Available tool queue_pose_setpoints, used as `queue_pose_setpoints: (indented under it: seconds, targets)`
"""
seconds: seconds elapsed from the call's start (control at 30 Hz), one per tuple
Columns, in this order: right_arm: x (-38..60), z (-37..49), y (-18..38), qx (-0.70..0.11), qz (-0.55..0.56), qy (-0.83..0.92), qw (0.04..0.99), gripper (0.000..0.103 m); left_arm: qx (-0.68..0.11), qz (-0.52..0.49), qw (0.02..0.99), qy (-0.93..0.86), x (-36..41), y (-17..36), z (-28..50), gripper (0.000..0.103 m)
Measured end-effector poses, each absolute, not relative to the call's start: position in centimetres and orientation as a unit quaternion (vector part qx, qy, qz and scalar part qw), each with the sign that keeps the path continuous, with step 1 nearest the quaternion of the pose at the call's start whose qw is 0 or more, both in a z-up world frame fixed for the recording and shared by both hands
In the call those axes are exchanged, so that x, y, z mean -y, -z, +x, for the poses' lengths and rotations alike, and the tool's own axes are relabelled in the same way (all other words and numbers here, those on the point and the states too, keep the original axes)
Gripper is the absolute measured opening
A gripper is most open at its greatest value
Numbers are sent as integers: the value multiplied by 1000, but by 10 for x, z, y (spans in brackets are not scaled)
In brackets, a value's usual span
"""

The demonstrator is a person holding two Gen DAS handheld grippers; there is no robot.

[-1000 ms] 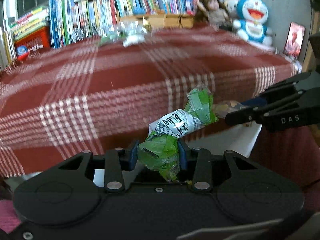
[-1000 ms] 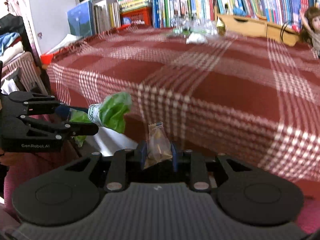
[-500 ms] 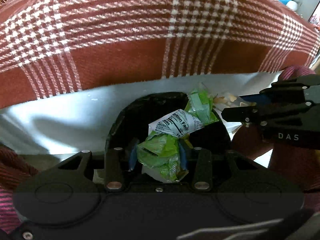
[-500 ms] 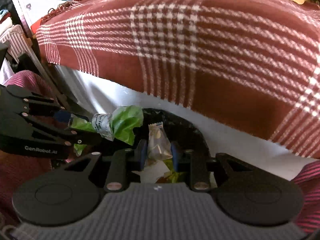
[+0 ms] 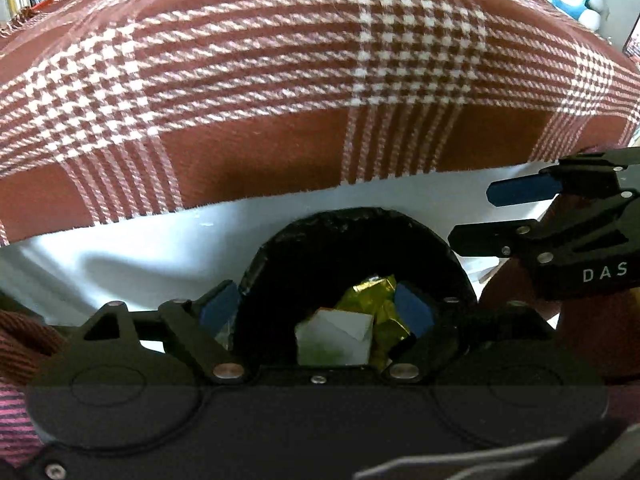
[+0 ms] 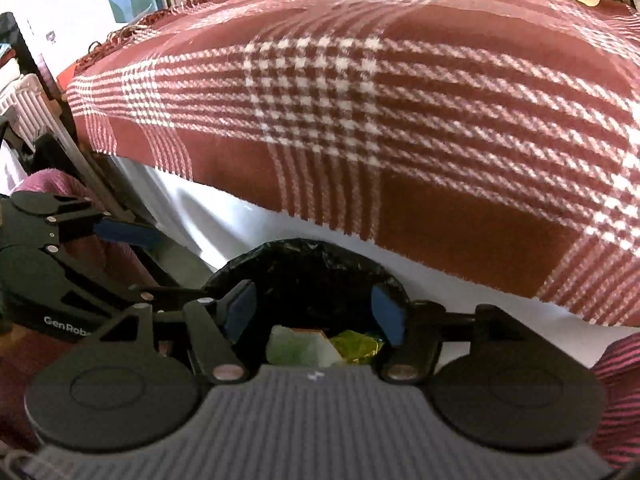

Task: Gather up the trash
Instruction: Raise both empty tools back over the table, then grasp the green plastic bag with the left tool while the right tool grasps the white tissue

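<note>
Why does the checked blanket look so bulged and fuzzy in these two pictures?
Left wrist view: the fisheye lens bows the plaid blanket into a dome; its weave is fairly crisp, while the black bin is dark inside. Right wrist view: same bulge, the blanket softer and smeared towards the top edge.

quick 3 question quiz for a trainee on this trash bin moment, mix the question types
1. True or false: the left gripper clamps a wrapper.
2. What colour liner does the bin have: A white, B black, C blue?
3. Fill in: the crumpled foil wrapper in the bin is ____ in colour.

Key: 1 false, its jaws are opening with nothing pinched. 2 B. 3 gold.
</note>
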State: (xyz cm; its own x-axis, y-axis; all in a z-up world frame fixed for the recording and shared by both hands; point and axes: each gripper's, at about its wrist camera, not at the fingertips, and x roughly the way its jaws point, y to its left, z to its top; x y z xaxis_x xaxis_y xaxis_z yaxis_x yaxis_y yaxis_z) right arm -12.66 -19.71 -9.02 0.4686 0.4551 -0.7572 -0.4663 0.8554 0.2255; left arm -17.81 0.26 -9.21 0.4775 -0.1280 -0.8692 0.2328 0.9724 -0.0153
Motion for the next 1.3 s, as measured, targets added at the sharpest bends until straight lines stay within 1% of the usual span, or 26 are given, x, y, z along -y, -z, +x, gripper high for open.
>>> queue_pose_setpoints:
  seconds: [0.1, 0.2, 0.27, 0.37, 0.57, 0.67, 0.8, 1.03, 1.17, 1.27, 1.3]
  targets:
    - [199, -127, 84, -433, -4, -269, 860, 76, -497, 50, 860, 108, -3, 84, -182, 85]
    - [199, -129, 65, -416, -3, -284, 864, 76, -497, 51, 857, 130, -3, 60, -181, 85]
    - [199, -132, 45, -393, -4, -300, 869, 76, -473, 48, 866, 152, -6, 36, -181, 86]
    - [204, -127, 14, -357, -2, -316, 879, 80, -432, 56, 885, 164, -12, 1, -170, 92]
    - [216, -91, -39, -281, -10, -305, 910, 85, -363, 42, 921, 139, -28, -44, -121, 93]
    - [216, -61, -53, -272, -12, -283, 920, 86, -322, 25, 939, 118, -36, -55, -84, 94]
    - [206, -12, -54, -276, -29, -259, 925, 86, -314, -35, 943, 100, -49, -59, -13, 98]
    - [175, 62, -27, -292, -75, -236, 924, 86, -367, -142, 916, 83, -57, -38, 112, 98]
    - [162, 96, -19, -302, -49, -241, 921, 86, -383, -217, 896, 59, -59, -20, 164, 98]
    - [153, 122, -14, -308, -24, -242, 920, 86, -397, -266, 877, 41, -61, -5, 187, 97]
    - [149, 130, -12, -310, -22, -240, 920, 86, -402, -279, 871, 36, -62, 1, 196, 94]
